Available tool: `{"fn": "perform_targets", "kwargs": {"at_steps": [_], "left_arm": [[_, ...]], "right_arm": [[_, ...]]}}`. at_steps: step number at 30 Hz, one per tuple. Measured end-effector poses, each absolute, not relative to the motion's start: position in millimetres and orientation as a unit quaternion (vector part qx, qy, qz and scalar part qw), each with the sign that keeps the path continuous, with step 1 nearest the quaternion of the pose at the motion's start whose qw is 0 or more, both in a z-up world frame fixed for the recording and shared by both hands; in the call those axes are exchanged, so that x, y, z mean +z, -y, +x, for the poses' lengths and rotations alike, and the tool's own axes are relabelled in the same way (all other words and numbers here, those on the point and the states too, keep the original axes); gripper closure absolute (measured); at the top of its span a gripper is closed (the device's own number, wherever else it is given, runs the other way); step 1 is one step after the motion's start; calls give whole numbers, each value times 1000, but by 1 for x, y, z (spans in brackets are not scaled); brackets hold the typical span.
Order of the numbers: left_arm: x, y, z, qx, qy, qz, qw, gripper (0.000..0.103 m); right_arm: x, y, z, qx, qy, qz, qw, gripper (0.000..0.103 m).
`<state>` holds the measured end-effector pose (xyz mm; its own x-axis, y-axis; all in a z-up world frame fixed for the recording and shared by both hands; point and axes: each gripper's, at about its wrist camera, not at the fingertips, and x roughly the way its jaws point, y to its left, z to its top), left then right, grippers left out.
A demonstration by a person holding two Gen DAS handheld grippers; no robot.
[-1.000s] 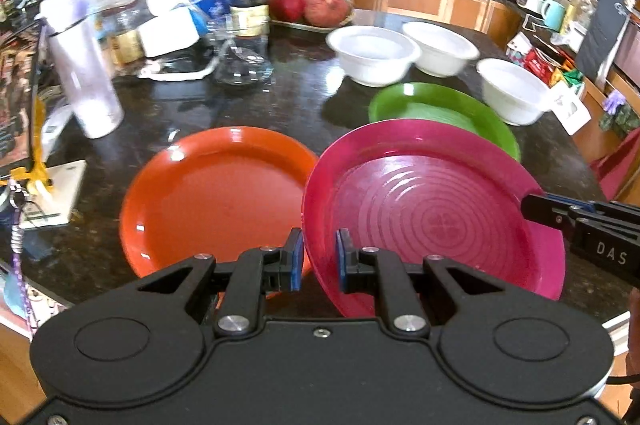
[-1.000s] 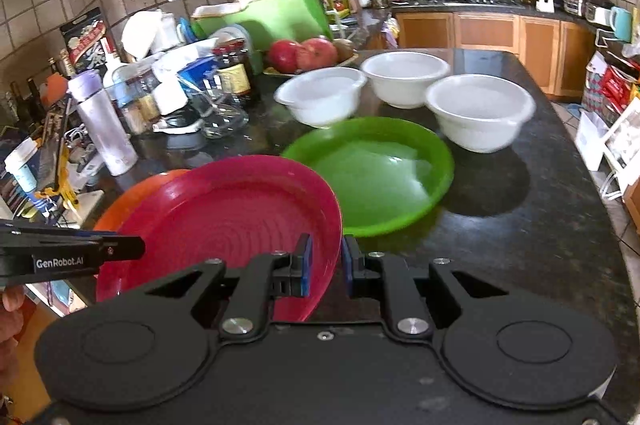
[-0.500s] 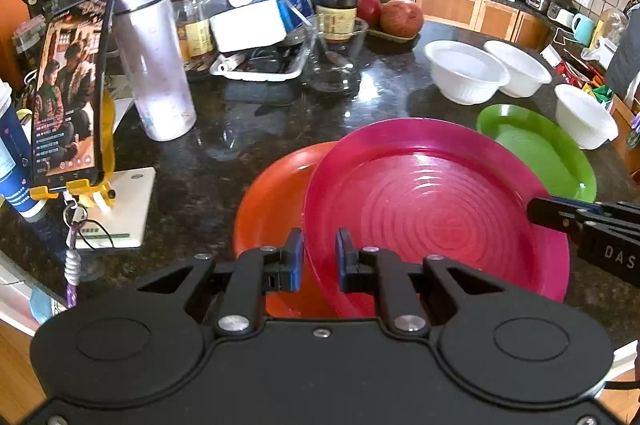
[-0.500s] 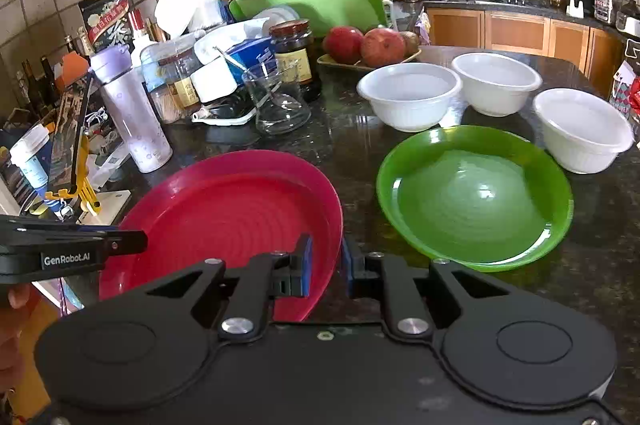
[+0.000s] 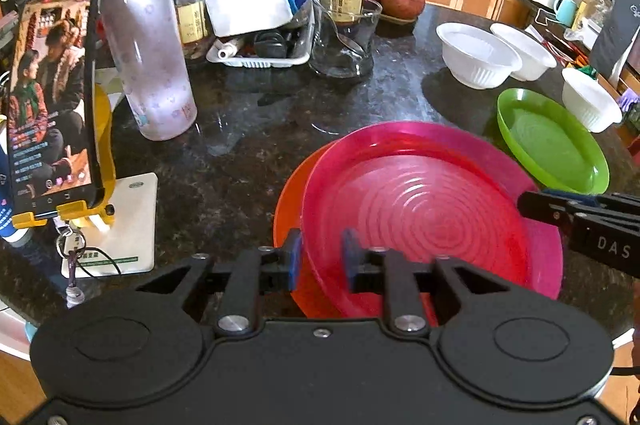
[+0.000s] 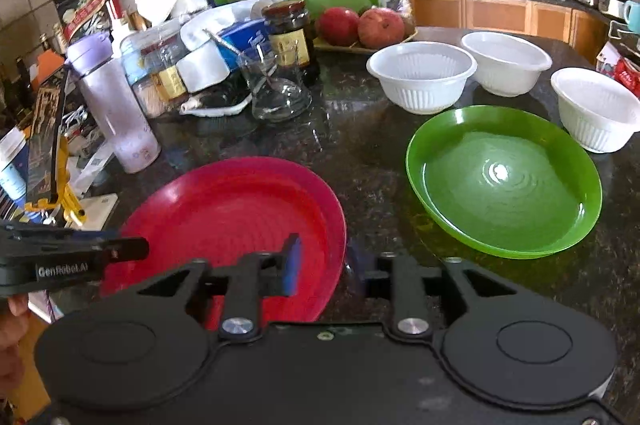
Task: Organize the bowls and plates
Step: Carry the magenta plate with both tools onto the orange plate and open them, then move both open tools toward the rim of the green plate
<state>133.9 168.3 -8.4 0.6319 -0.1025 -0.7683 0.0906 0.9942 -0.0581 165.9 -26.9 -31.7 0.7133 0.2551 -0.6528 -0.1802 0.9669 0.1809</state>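
step: release pink plate point(image 5: 432, 209) onto orange plate point(image 5: 286, 225) | left gripper point(image 5: 319, 259), right gripper point(image 6: 326, 265): jaws just opening, rim between, unpinched | withdraw level, don't drag the stack.

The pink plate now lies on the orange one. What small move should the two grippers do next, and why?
Probably draw both grippers back off the pink plate. It sits on the orange plate, and the left gripper and right gripper have just been opening, pads clear of the rim between them. The green plate still lies alone.
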Motion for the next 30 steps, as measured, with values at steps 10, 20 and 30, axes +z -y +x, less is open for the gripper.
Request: {"fn": "perform_targets", "kwargs": {"at_steps": [10, 20, 30], "left_arm": [[-1, -167, 129, -70, -390, 19, 918, 48], [-4, -168, 130, -84, -391, 26, 916, 48], [-6, -152, 135, -120, -394, 36, 911, 47]], "right_arm": [[-27, 23, 155, 90, -338, 43, 936, 49], [-30, 23, 150, 68, -344, 52, 935, 49], [-27, 46, 131, 20, -314, 69, 947, 47]]}}
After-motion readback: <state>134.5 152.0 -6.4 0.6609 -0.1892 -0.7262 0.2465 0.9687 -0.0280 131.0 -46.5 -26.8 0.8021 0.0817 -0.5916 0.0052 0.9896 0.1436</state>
